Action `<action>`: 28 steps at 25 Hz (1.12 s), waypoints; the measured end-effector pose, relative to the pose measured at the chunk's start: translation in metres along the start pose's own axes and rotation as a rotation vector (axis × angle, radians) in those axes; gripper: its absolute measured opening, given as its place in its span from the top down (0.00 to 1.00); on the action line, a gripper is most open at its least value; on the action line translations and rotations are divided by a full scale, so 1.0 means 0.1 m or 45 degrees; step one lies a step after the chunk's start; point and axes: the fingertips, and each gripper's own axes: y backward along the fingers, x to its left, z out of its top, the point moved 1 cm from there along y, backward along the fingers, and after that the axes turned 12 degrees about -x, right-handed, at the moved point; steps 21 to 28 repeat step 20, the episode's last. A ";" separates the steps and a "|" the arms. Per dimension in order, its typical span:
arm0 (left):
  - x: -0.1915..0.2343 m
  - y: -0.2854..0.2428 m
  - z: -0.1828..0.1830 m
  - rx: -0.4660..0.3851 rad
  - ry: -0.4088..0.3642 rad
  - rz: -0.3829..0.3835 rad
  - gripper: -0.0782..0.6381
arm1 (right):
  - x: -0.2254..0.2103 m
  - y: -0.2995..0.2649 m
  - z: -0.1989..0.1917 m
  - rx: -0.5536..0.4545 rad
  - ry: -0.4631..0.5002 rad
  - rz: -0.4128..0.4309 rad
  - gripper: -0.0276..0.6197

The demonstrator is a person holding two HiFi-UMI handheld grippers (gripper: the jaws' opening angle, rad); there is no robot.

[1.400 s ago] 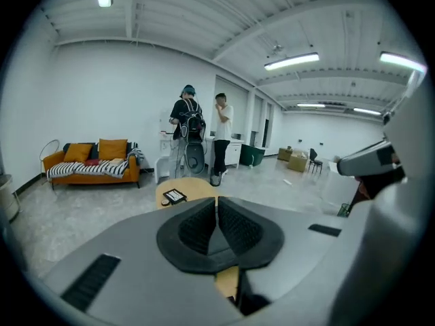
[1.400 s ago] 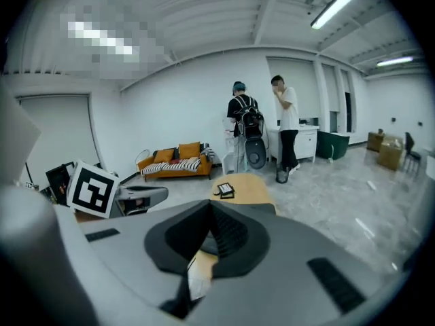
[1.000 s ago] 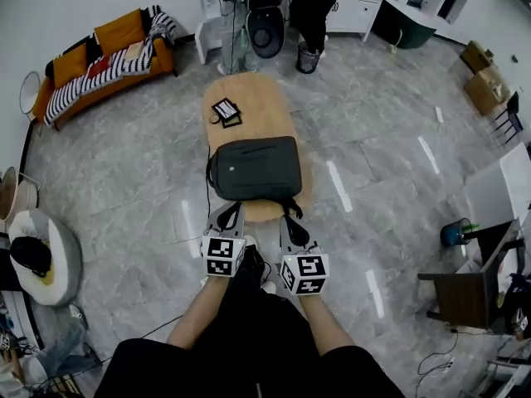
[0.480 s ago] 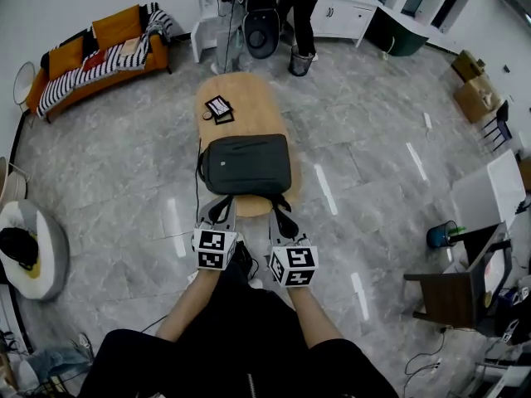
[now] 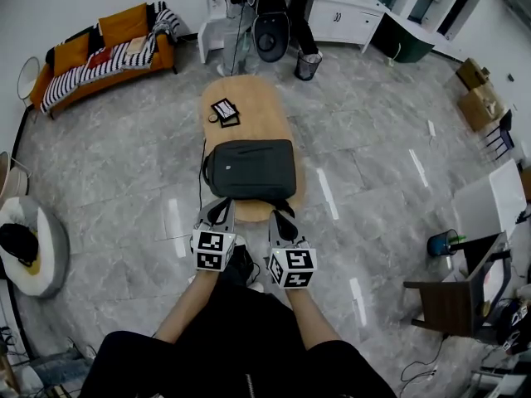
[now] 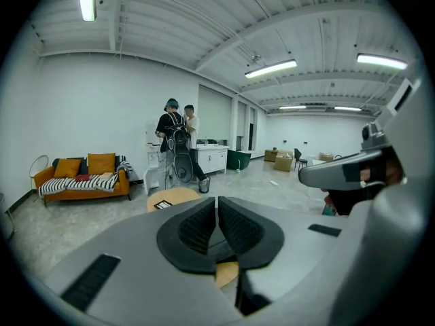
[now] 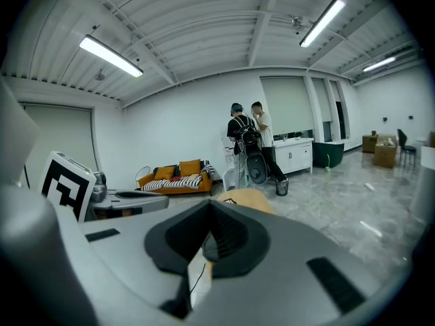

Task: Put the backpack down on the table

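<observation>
The dark grey backpack (image 5: 251,169) lies flat on the near half of the oval wooden table (image 5: 249,110). Its two black shoulder straps (image 5: 288,214) hang over the table's near edge toward me. My left gripper (image 5: 222,209) and right gripper (image 5: 279,217) sit side by side just below that edge, their tips at the straps. In the left gripper view the left gripper (image 6: 217,212) has its ribbed pads pressed together with nothing showing between them. In the right gripper view the right gripper (image 7: 207,226) is also shut. The jaws hide the backpack in both gripper views.
Black-and-white cards (image 5: 225,110) lie at the table's far end. A thin cable (image 5: 202,191) hangs off its left side. An orange sofa (image 5: 104,48) stands at the back left, people and a bin (image 5: 309,65) at the back, and a chair (image 5: 452,297) to the right.
The backpack and both grippers keep their places against the table. The head view has shifted slightly, and the people at the back of the room have moved.
</observation>
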 end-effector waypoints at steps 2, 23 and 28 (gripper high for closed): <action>0.03 -0.01 -0.02 0.007 0.004 0.006 0.86 | 0.01 -0.03 -0.01 0.006 -0.004 0.004 0.94; 0.24 -0.61 -0.11 0.062 0.019 0.015 0.86 | -0.25 -0.58 -0.05 0.058 -0.022 0.027 0.94; 0.24 -0.61 -0.11 0.062 0.019 0.015 0.86 | -0.25 -0.58 -0.05 0.058 -0.022 0.027 0.94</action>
